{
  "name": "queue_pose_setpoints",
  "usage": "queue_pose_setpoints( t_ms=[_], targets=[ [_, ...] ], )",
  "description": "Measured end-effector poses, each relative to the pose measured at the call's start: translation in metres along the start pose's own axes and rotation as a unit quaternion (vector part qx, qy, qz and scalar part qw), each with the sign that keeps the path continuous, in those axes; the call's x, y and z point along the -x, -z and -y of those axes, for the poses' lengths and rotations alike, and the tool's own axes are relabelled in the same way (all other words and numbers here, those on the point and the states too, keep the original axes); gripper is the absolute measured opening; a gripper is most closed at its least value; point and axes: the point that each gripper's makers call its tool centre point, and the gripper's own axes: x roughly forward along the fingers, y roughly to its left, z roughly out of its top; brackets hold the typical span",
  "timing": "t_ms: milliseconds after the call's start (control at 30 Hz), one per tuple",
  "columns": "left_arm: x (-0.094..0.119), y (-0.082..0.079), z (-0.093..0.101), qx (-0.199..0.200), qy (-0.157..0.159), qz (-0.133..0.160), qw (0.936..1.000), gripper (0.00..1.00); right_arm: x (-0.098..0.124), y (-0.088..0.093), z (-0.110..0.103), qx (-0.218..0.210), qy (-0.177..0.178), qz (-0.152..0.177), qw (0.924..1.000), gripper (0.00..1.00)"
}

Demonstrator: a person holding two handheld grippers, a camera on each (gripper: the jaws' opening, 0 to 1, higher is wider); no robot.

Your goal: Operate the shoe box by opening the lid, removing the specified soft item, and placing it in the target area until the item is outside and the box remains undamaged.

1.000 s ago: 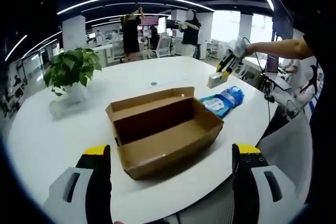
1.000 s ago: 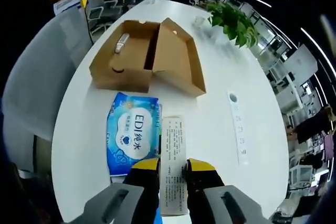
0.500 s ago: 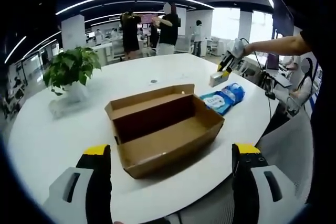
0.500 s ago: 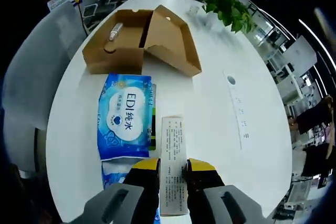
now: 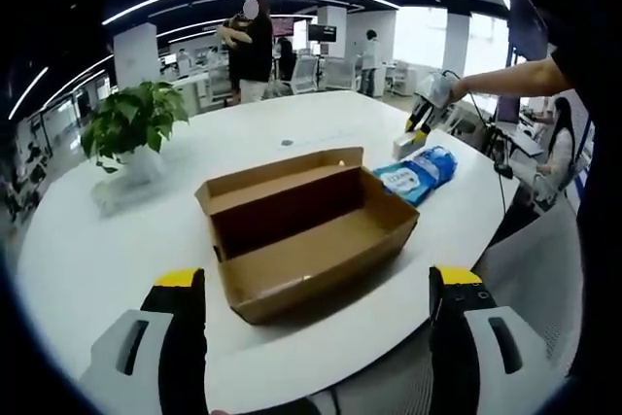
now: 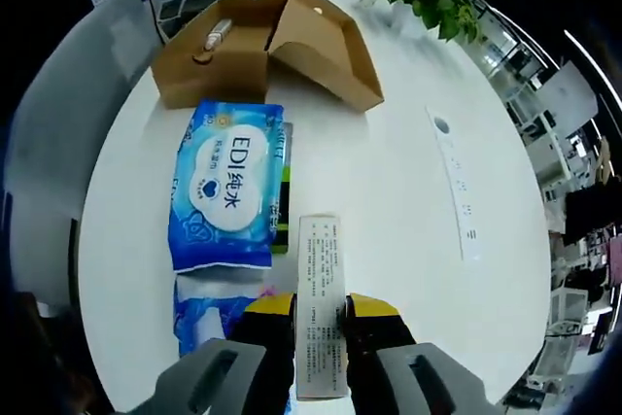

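Shoe box [image 5: 306, 240]: one, lid open, near the table [image 5: 87, 250] edge.
Wipes pack [image 6: 225, 196]: one blue pack out on the table (another blue packet [image 6: 209, 313] beside it).
Right gripper [image 6: 319, 323]: clamped on a slim printed carton [image 6: 321, 303].
Left gripper [image 5: 316, 284]: jaws wide, empty.
Surroundings: potted plant [image 5: 131, 128]; open tabletop right of the carton.

Bright ceiling strips, window glare, strong fisheye edge warp.

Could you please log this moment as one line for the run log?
brown cardboard shoe box: lid open | right gripper: shut on white printed slim box | blue wet-wipes pack: on white table | left gripper: open
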Motion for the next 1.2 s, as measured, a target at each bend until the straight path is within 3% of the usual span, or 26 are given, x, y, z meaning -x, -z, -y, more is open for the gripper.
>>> queue_pose_setpoints(
  t_ms=[533, 933, 1200],
  targets=[
    [0.0, 0.005, 0.0, 0.0, -0.001, -0.011, 0.9999, 0.99, -0.014, 0.031, -0.003, 0.01, -0.012, -0.052, 0.9985, 0.15],
    [-0.001, 0.009, 0.003, 0.0, -0.001, -0.019, 0.9998, 0.99, -0.017, 0.047, -0.006, 0.007, -0.015, -0.06, 0.9981, 0.16],
    [-0.002, 0.009, 0.004, -0.002, -0.001, -0.023, 0.9997, 0.99, -0.015, 0.047, -0.007, 0.007, -0.014, -0.056, 0.9983, 0.16]
  ],
)
